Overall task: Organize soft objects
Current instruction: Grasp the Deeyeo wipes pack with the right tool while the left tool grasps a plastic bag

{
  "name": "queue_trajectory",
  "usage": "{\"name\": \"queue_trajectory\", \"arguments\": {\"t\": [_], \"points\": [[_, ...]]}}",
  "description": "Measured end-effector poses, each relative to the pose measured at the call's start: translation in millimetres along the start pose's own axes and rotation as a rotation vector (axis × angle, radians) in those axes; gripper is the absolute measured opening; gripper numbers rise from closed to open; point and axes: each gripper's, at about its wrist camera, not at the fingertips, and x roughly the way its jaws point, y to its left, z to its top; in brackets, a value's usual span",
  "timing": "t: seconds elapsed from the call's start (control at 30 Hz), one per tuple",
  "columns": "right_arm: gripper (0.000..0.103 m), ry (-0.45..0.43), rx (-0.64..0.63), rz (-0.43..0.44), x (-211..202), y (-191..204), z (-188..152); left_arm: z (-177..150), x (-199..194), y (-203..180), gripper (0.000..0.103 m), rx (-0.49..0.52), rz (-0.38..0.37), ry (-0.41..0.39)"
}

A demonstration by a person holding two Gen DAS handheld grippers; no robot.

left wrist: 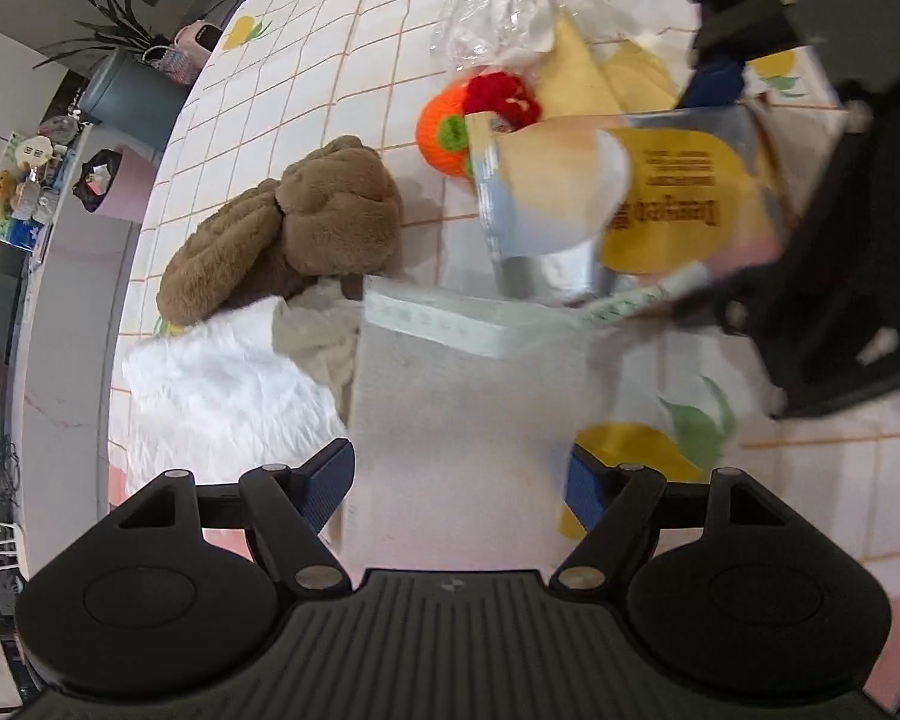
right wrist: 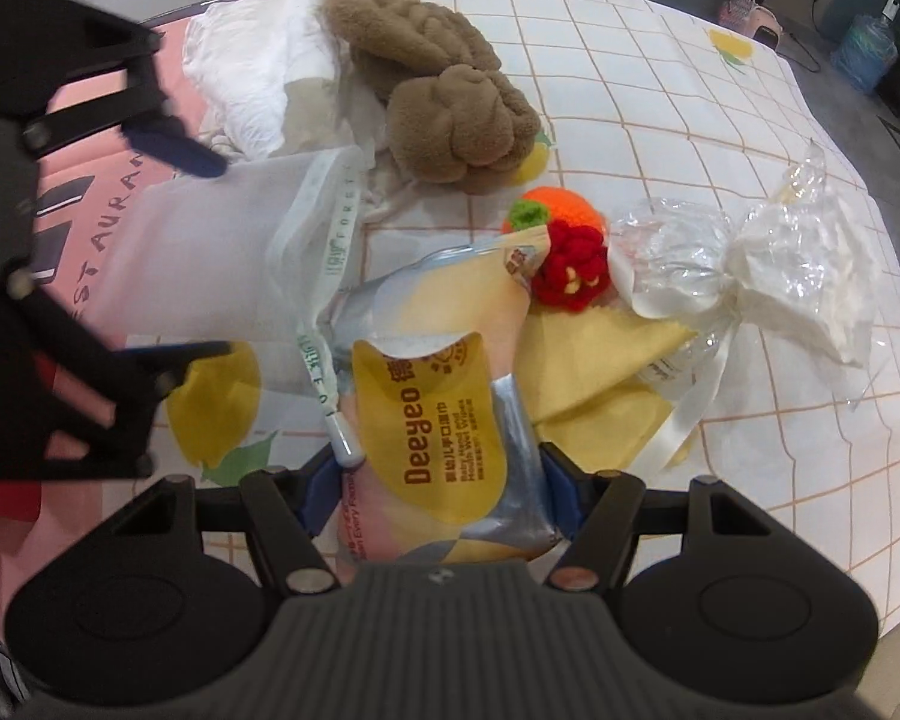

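Note:
My right gripper [right wrist: 438,486] is shut on a yellow and silver wet wipes pack [right wrist: 444,408], held at the mouth of a white mesh drawstring bag [right wrist: 222,258]. The pack shows in the left wrist view [left wrist: 624,204], with the right gripper [left wrist: 720,180] behind it. My left gripper [left wrist: 462,480] is open, its fingers on either side of the mesh bag [left wrist: 468,420]; it shows at the left in the right wrist view [right wrist: 204,252]. A brown plush [right wrist: 444,102] and white cloth [right wrist: 252,66] lie beyond the bag.
An orange and red knitted toy [right wrist: 564,246], a yellow cloth [right wrist: 606,372] and a clear plastic bag with white ribbon [right wrist: 744,276] lie on the checked tablecloth [right wrist: 720,120]. A pink mat [right wrist: 90,192] lies under the mesh bag. Bins and plants [left wrist: 120,78] stand past the table.

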Motion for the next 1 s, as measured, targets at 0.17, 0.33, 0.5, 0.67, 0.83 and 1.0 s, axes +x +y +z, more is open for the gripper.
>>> {"name": "queue_trajectory", "arguments": {"t": [0.17, 0.33, 0.5, 0.67, 0.83, 1.0], "points": [[0.067, -0.002, -0.005, 0.003, 0.6, -1.1, -0.3, 9.3, 4.2, 17.5, 0.075, -0.081, -0.073, -0.017], [0.067, -0.001, -0.016, -0.002, 1.3, 0.2, -0.5, 4.1, 12.5, 42.0, 0.059, -0.238, -0.185, -0.029], [0.067, -0.003, -0.016, 0.001, 1.1, 0.3, -1.0, -0.1, 14.5, 55.4, 0.025, -0.358, -0.217, 0.001], [0.067, -0.006, -0.015, 0.002, 0.1, 0.6, -1.6, -14.3, 2.5, 71.6, 0.002, -0.535, -0.297, -0.032], [0.066, -0.013, -0.010, 0.006, -1.4, -1.3, -1.8, -26.1, -15.5, 70.9, 0.002, -0.644, -0.312, -0.045], [0.061, -0.053, 0.012, 0.024, -13.3, -1.5, -3.4, -30.8, -28.2, 67.9, 0.002, -0.740, -0.268, -0.032]]}}
